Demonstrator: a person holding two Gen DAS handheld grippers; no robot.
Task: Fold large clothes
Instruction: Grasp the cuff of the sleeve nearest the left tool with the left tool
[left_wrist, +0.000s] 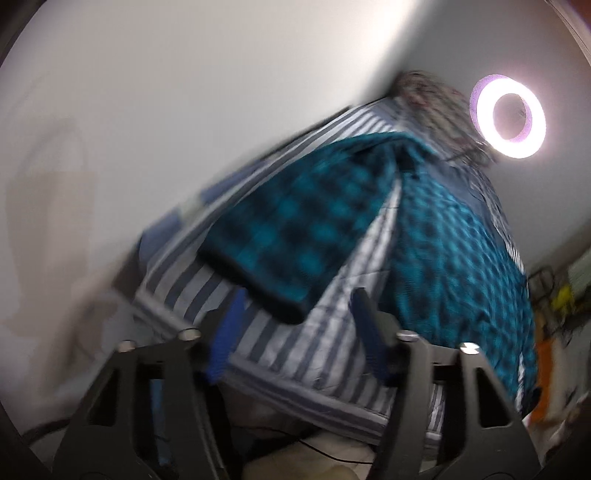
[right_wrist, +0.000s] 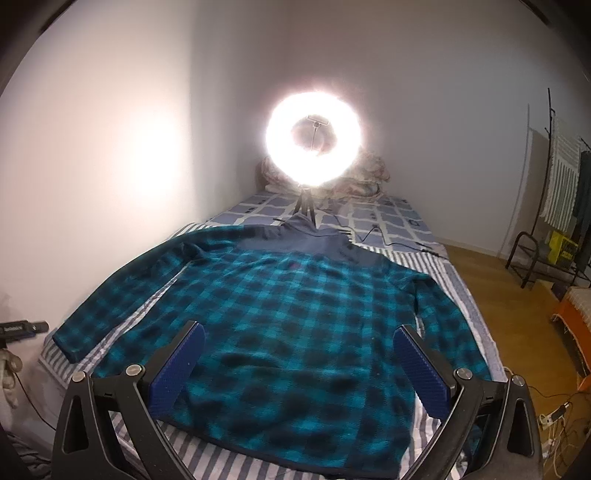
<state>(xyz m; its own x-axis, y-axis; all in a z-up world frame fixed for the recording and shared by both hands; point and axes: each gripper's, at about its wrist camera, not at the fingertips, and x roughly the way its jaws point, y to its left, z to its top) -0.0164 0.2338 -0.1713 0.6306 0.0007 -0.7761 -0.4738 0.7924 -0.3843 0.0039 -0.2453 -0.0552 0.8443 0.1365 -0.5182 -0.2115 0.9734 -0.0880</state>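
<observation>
A: What is the left tool (left_wrist: 295, 328) doing?

B: Its two blue fingers (left_wrist: 227, 332) stand partly apart, about half way. Nothing is between them. They point down at the striped sheet (left_wrist: 280, 347), just beside the end of one sleeve (left_wrist: 280, 229). That view is blurry, so I can't tell if a finger touches the cloth.

A: And the right tool (right_wrist: 295, 365)?

B: That one is wide open. It hangs over the bottom part of the shirt (right_wrist: 295, 314) and holds nothing.

A: Where is the shirt?

B: It is a big blue-green checked shirt with a dark part at the top. It lies flat on the bed (right_wrist: 402, 218), front side spread out. Both sleeves stick out to the sides. The collar end is at the far side, near the bright ring light (right_wrist: 316, 138).

A: So is any of it folded?

B: No, I think not. I see no fold at all. The shirt is only laid out and smoothed.

A: What is left to do?

B: Nearly all of it, I guess. The sleeves need to go in, then the sides, then the bottom goes up. The left tool looks ready to take the sleeve first.
</observation>
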